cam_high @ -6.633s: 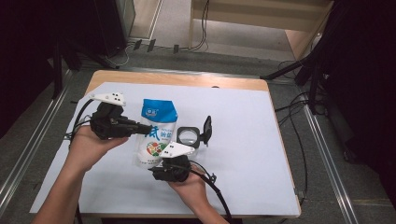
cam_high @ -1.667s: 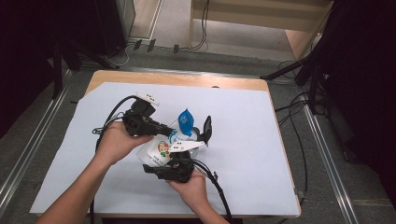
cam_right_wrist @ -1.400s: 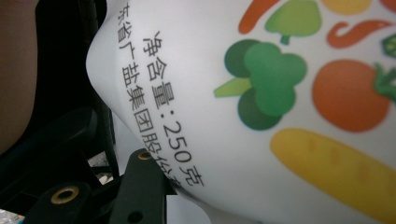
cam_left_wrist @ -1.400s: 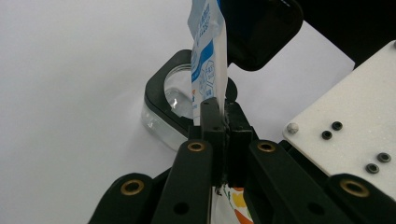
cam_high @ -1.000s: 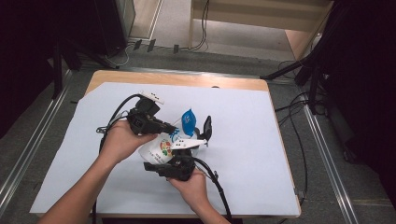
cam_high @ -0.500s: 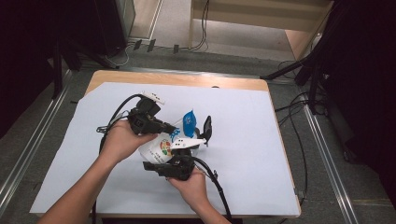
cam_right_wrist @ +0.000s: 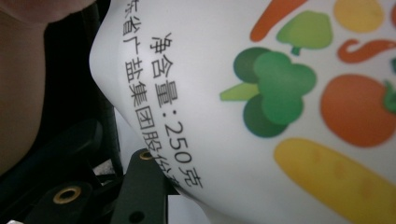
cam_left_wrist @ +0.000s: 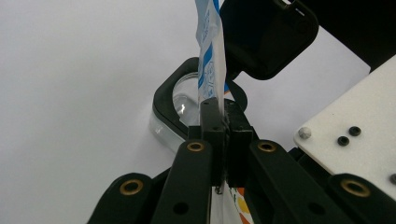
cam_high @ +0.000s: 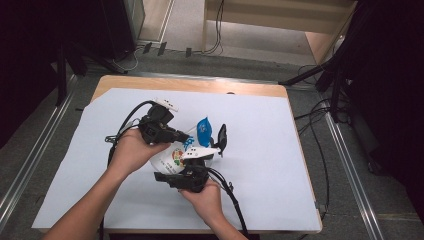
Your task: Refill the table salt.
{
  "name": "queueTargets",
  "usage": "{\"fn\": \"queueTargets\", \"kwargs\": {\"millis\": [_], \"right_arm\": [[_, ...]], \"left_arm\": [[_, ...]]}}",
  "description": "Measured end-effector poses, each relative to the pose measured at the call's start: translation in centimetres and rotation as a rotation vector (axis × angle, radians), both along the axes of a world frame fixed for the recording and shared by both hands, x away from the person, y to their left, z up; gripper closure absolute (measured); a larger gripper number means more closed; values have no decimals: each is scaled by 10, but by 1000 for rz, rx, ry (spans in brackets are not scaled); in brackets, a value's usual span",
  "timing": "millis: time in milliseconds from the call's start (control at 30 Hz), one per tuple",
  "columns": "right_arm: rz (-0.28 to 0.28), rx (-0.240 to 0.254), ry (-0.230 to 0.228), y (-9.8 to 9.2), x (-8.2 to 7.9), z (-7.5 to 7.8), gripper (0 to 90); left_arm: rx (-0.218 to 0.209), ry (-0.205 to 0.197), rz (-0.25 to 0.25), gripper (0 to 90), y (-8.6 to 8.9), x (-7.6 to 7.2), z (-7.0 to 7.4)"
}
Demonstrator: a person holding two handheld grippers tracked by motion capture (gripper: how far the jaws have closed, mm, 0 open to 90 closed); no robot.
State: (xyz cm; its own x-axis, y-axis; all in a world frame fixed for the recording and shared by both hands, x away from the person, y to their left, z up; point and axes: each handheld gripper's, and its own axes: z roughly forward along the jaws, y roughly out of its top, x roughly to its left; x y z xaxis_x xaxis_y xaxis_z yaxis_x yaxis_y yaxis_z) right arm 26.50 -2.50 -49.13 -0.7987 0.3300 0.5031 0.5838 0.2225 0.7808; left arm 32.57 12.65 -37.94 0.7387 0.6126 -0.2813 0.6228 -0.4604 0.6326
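Left gripper view: the left gripper [cam_left_wrist: 219, 116] pinches the bag [cam_left_wrist: 208, 51] by its top edge; the right gripper [cam_high: 192, 167] clamps its body above the table [cam_high: 280, 165]. Pulling hard could tear it and spill onto the open container [cam_left_wrist: 180, 100].

White sheet [cam_high: 280, 165] right of the bag [cam_high: 172, 157] is free. Black clear-lidded box [cam_high: 220, 140] sits just right of the bag top; 2 grippers flank the bag.
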Motion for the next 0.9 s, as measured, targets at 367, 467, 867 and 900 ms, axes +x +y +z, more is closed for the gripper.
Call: {"fn": "queueTargets", "kwargs": {"millis": [367,467,867,900], "right_arm": [[25,76,29,-2,-1,1,659],[25,74,29,-2,0,1,659],[31,99,57,-5,1,-3,661],[33,99,56,-5,2,-3,661]], "left_arm": [[-41,28,-11,800,5,-2,2],[-41,31,-13,798,6,-2,2],[-1,31,-20,897,2,1,0],[7,29,-21,900,1,1,0]]}}
